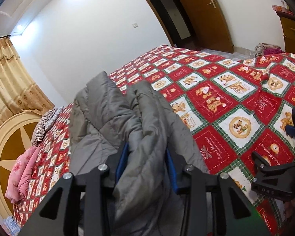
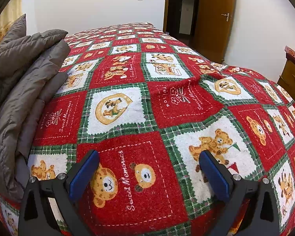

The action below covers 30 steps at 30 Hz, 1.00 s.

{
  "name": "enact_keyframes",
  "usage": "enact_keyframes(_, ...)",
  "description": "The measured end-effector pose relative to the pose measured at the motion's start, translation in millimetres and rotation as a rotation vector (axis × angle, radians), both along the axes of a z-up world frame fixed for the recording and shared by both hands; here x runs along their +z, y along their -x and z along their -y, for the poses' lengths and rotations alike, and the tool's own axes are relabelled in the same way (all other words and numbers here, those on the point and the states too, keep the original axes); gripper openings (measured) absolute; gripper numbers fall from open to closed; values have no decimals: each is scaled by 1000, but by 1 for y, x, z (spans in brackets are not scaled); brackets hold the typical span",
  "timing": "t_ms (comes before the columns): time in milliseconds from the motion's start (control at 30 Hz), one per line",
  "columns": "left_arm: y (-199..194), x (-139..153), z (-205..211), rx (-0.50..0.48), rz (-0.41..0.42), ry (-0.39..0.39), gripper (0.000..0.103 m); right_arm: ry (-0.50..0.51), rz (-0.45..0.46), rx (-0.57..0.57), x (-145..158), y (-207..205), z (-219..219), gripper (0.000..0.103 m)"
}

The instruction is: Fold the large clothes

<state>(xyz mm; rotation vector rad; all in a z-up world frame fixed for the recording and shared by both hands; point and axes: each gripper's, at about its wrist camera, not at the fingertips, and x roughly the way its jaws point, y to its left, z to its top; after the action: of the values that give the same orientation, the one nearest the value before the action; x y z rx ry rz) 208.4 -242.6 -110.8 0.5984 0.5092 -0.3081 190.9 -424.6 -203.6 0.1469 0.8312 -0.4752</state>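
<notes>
**Grey jacket bunched between left jaws; right gripper idle over blanket**

Left gripper [image 1: 146, 157]: jaws partly apart, a thick roll of the grey padded jacket [image 1: 112, 118] lying between the blue pads [image 1: 121, 161]. Fabric fills the gap and touches both pads; whether they press on it or merely flank it cannot be told from this view. No earlier picture to compare.

Jacket position: heaped in long folds along the near-left part of the bed, running from the left gripper away toward the wall. In the right wrist view it fills the left edge, piled higher than the bedcover.

Right gripper [image 2: 149, 175]: jaws wide apart, nothing between them, hovering over the red, white and green bear-print blanket [image 2: 167, 102] (a low ridge wrinkles the blanket ahead of it). It shows in the left wrist view at the right edge, well apart from the jacket.

Surroundings:
- striped pillow [image 1: 43, 123] and pink pillow [image 1: 23, 175] at the round headboard [image 1: 4, 143], left of the jacket
- tan curtain [image 1: 7, 82] behind the headboard
- wooden door [image 2: 214, 19] with a red paper ornament, standing open beside a dark doorway
- wooden drawer unit [image 2: 293, 80] at the right
- small heap of clothing [image 1: 267, 49] beyond the far corner of the bed

Jacket bulk blocks the left camera's view of the bed directly ahead.
</notes>
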Motion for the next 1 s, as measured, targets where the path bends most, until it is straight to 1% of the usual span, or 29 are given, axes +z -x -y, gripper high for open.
enact_keyframes(33, 2, 4, -1, -3, 10, 4, 44, 0, 0, 0, 0, 0, 0, 101)
enact_keyframes(100, 7, 12, -2, -9, 32, 16, 58, 0, -1, 0, 0, -1, 0, 101)
enact_keyframes(133, 10, 17, -3, -13, 47, 20, 62, 1, -1, 0, 0, 0, 0, 101)
enact_keyframes(267, 23, 29, -3, -31, 95, 8, 62, 2, -2, 0, 0, -1, 0, 101)
enact_keyframes(333, 27, 38, -10, -33, 103, 30, 64, 1, -2, -1, 0, -1, 1, 101)
enact_keyframes(400, 29, 46, -19, -18, 136, 41, 75, 2, -1, 0, 0, -1, 1, 101)
enact_keyframes(433, 27, 49, -27, 1, 165, 39, 78, 1, -2, 0, 0, -1, 1, 101)
enact_keyframes(500, 21, 51, -38, 32, 192, 34, 85, -2, -2, -1, 0, -1, 0, 101)
enact_keyframes(567, 0, 50, -56, 98, 207, 15, 87, -5, -7, -1, 0, -2, 0, 101)
enact_keyframes(633, -19, 50, -74, 156, 204, 18, 92, -14, -8, -2, 1, -4, 1, 101)
enact_keyframes(667, -32, 51, -85, 198, 208, 26, 93, -16, -10, -3, 1, -5, 2, 101)
enact_keyframes(767, -64, 50, -111, 277, 212, 60, 97, -13, -13, -3, 1, -9, 1, 101)
enact_keyframes(800, -76, 46, -116, 298, 208, 55, 97, -13, -14, -2, 2, -11, 1, 101)
enact_keyframes(867, -97, 36, -122, 326, 158, 55, 97, -14, -20, 4, 3, -16, 0, 101)
enact_keyframes(933, -110, 29, -127, 329, 126, 82, 97, -11, -24, 9, 6, -20, -1, 101)
enact_keyframes(1000, -124, 19, -130, 362, 98, 103, 98, -10, -23, 13, 11, -23, -3, 101)
